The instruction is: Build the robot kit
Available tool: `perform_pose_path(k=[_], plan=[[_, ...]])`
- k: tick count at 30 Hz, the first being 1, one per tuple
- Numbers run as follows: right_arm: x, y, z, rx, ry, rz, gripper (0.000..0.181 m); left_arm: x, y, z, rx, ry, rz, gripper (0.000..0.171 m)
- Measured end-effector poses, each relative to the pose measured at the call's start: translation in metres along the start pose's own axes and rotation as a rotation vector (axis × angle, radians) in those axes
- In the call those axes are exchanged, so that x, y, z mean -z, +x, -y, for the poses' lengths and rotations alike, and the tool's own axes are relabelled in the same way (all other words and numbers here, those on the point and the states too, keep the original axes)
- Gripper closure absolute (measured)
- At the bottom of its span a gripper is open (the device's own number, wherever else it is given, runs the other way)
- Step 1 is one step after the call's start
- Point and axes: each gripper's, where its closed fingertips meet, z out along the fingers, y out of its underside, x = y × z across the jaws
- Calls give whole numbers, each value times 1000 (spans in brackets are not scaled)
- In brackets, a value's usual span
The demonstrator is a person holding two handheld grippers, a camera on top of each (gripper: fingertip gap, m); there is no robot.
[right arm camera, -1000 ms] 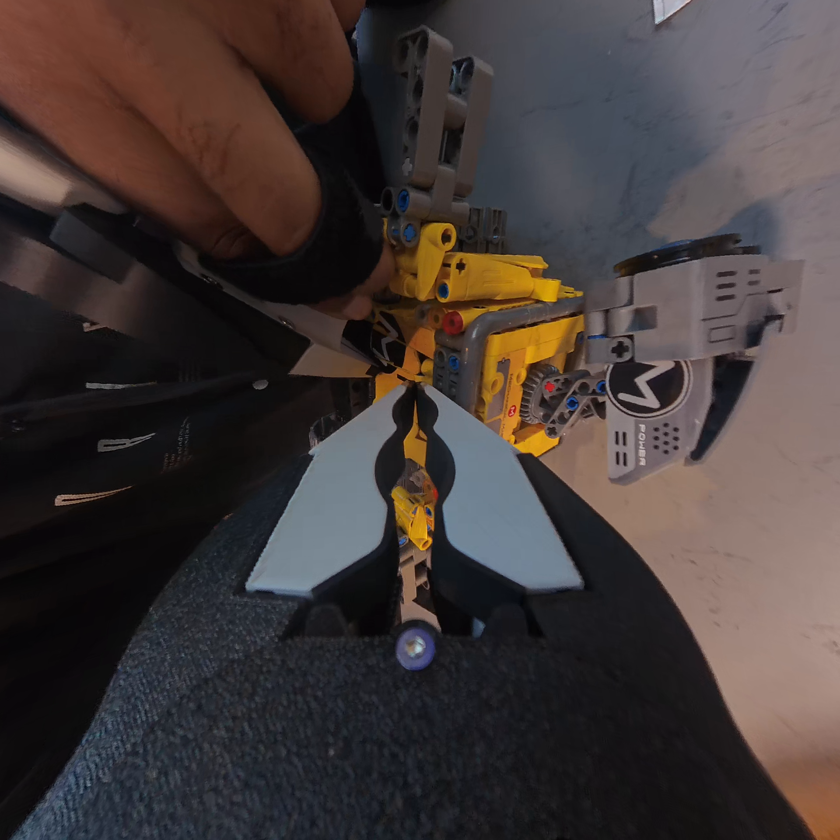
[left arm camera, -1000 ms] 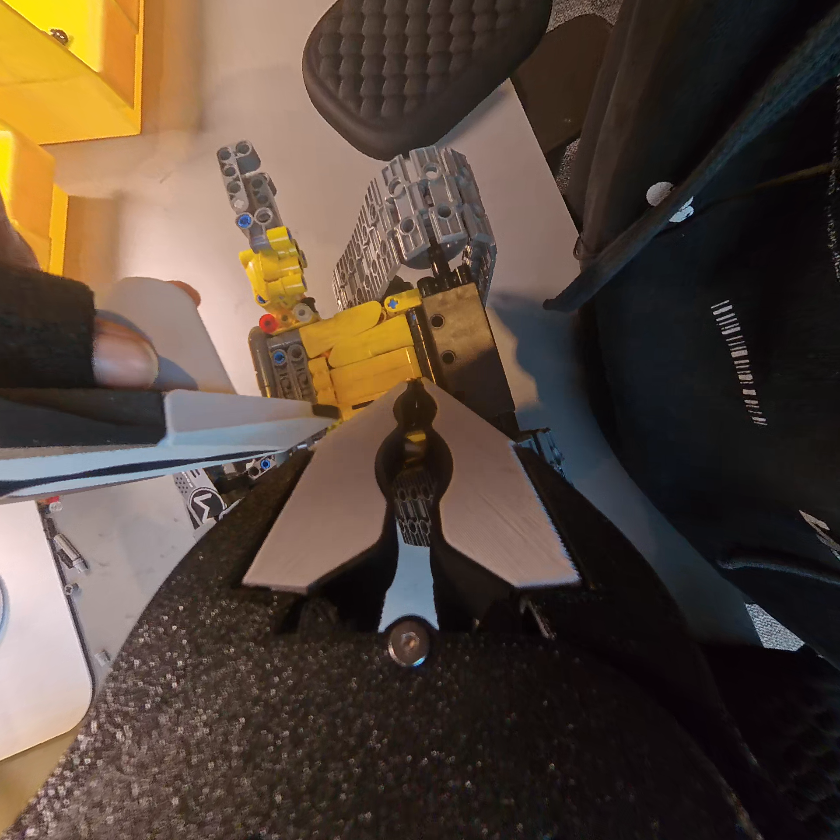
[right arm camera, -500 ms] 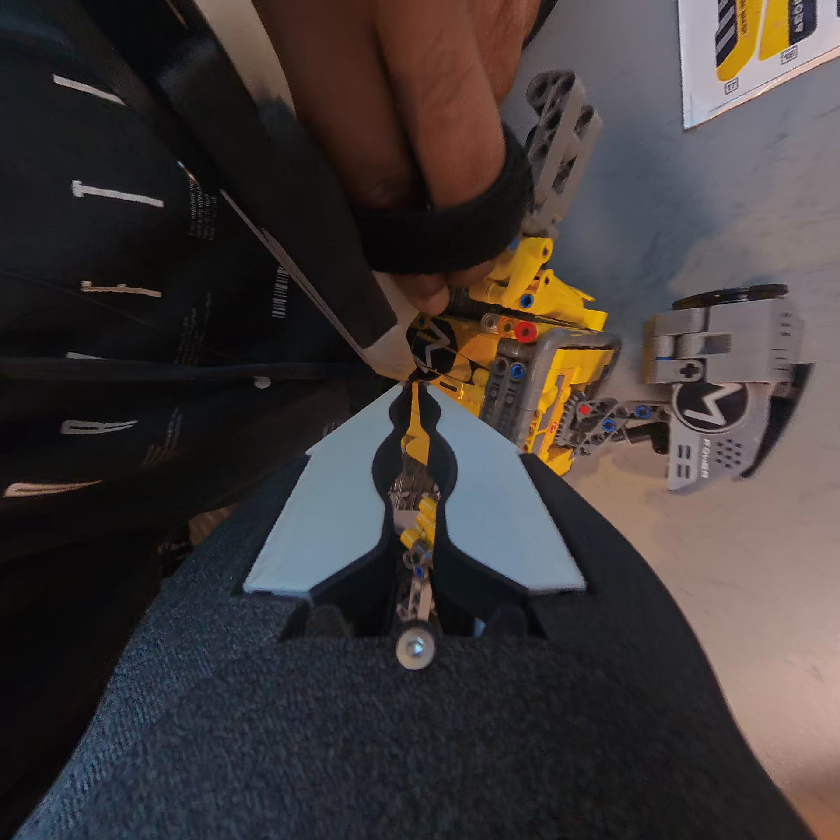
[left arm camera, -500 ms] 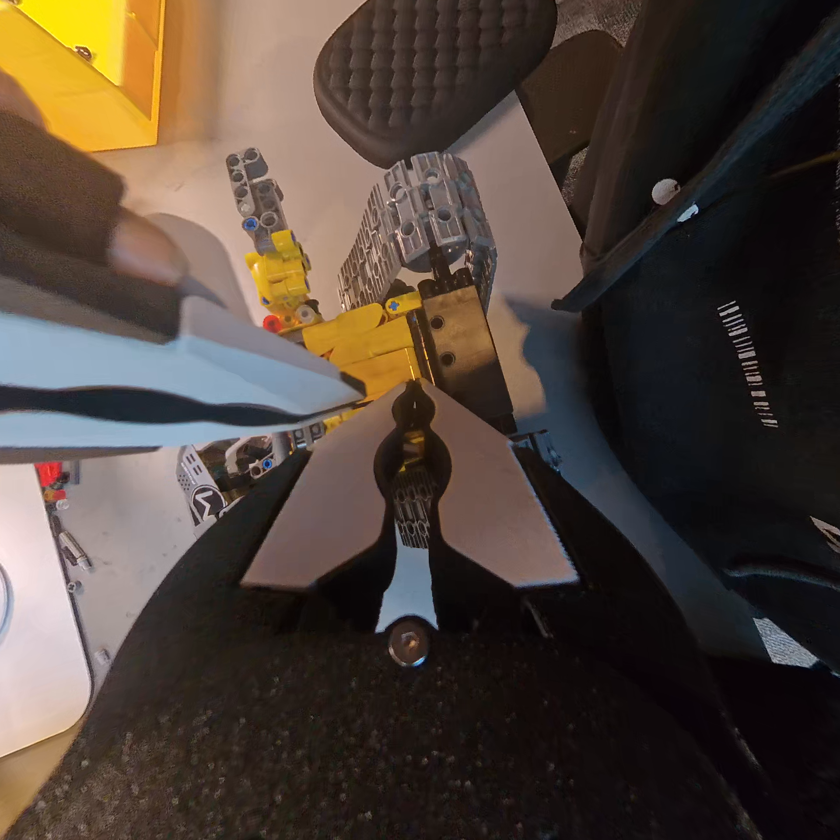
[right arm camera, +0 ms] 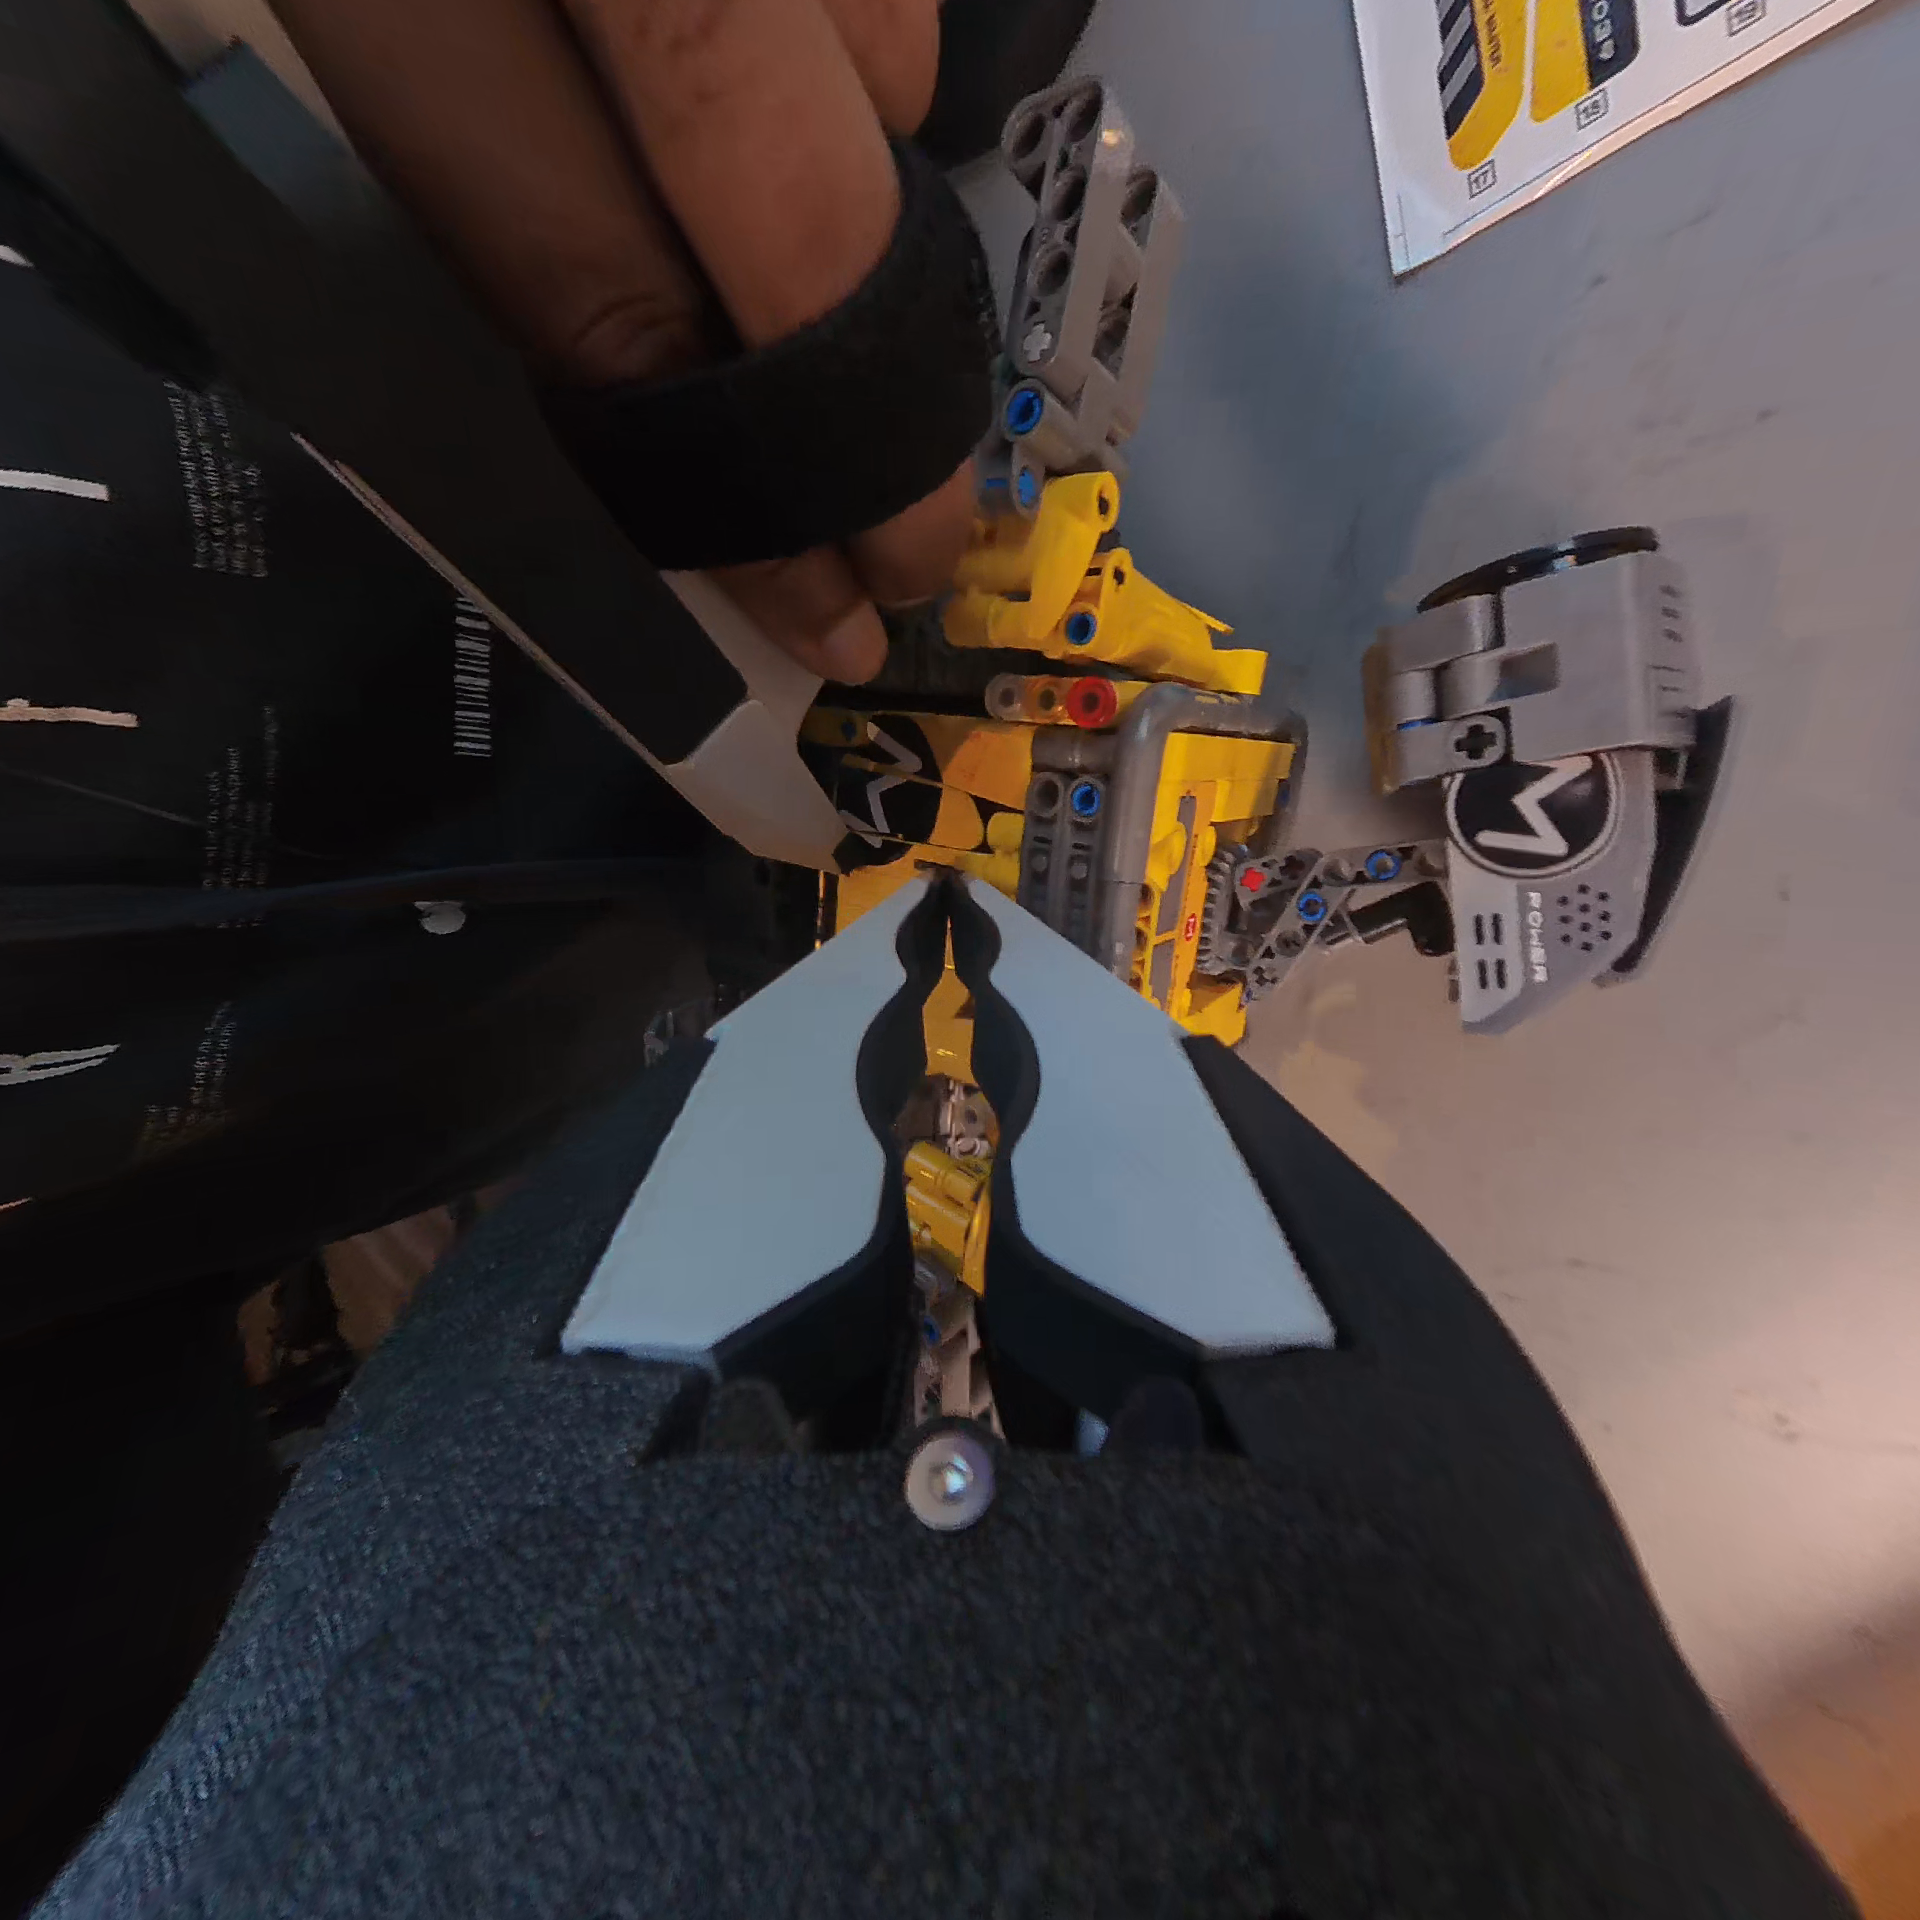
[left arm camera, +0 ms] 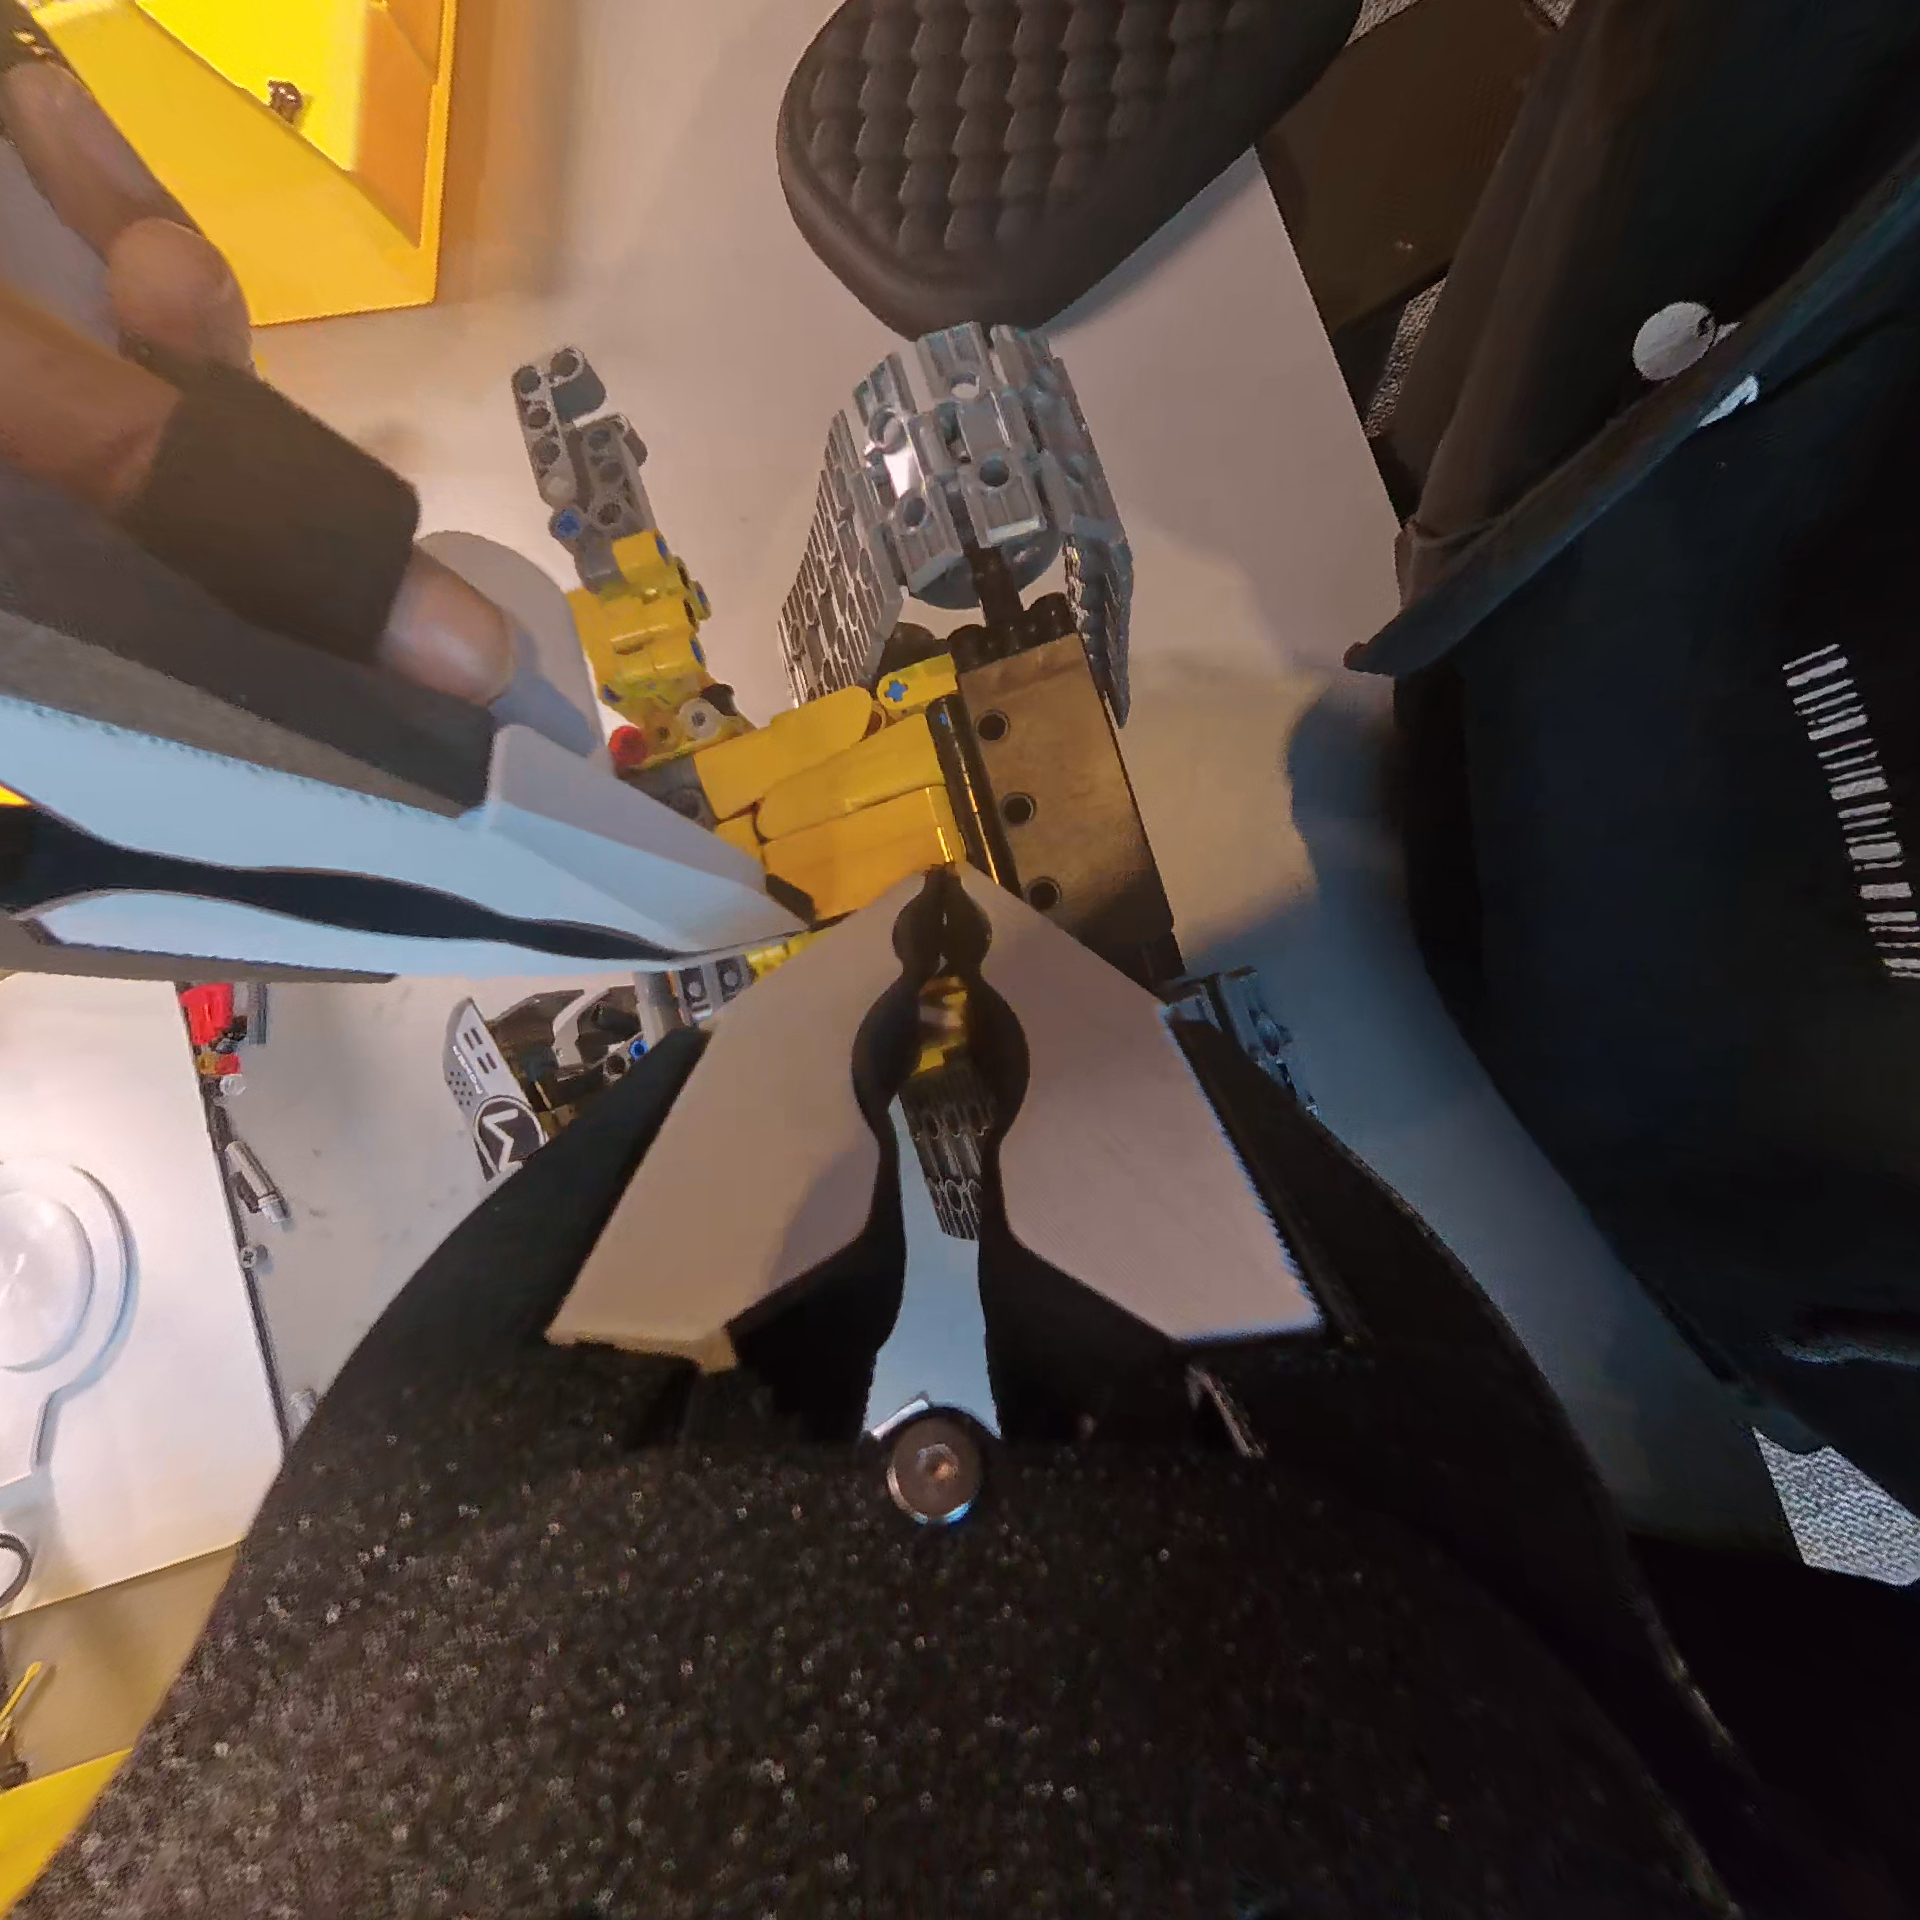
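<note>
A pale grey table (right arm camera: pixel 1662 1299) carries it all. The yellow and grey brick model (right arm camera: pixel 1132 821) is down on it, its grey shovel-like end (right arm camera: pixel 1538 790) flat against the top. A printed sheet (right arm camera: pixel 1579 114) lies at the far corner. Over on the other side, a white tray (left arm camera: pixel 94 1340) sits near the edge, with small loose parts (left arm camera: pixel 223 1029) scattered just beside it.
</note>
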Motion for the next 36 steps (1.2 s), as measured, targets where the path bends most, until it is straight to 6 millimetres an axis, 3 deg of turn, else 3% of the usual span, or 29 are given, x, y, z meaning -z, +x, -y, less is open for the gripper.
perform_pose_path(k=[3,7,19,26,31,36], plan=[[1,2,0,25,-8,-54,181,0,1,0,0,-7,-3,171],[-3,-12,1,57,11,-29,181,0,0,1,6,-8,20,171],[-9,-11,4,-18,30,16,181,0,3,1,29,-40,56,171],[-6,-4,6,-42,31,-49,181,0,3,0,34,-54,66,171],[-4,-1,7,9,40,-138,181,-1,3,1,51,-47,66,171],[-7,-10,3,63,4,-136,181,-1,5,2,52,-53,77,171]])
